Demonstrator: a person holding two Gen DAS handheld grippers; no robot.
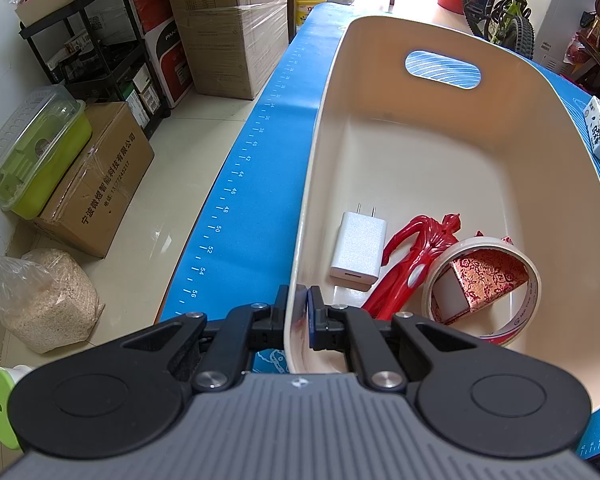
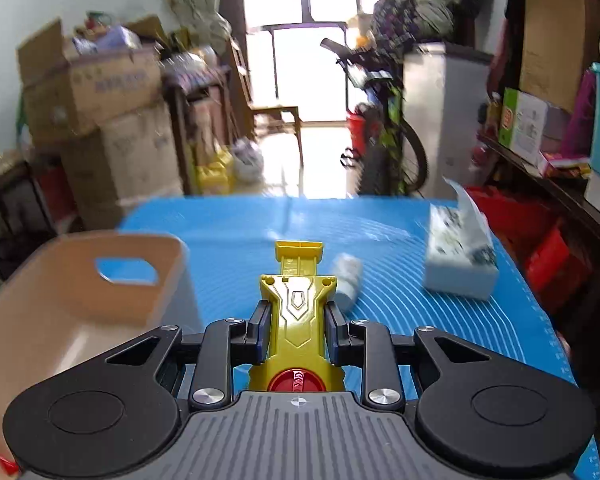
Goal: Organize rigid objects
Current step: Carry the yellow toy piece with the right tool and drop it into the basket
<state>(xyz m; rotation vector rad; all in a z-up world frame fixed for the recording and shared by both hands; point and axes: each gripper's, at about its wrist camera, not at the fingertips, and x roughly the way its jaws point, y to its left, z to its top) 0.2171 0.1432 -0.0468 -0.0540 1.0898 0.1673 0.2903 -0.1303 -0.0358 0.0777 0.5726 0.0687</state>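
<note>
Two wrist views, sorting hard items into a bin. We judge the main risk to be the yellow plastic toy launcher with a red dial [image 2: 298, 320] slipping or twisting as it travels, since the right tongs [image 2: 298, 330] pinch only its narrow waist and its long neck juts out toward 12 o'clock; it could also clip the rim of the cream plastic bin with a slot handle [image 2: 112, 276], which lies at 9 o'clock of the toy. The left tongs [image 1: 302, 318] are pressed together on the bin's near wall [image 1: 300, 240], steadying it on the blue ruled worktop mat [image 1: 228, 184]; a tug there would shift the target. Inside the bin rest a white plug charger [image 1: 358, 250], a red plastic figure [image 1: 412, 258] and a roll of pale tape [image 1: 486, 292]
</note>
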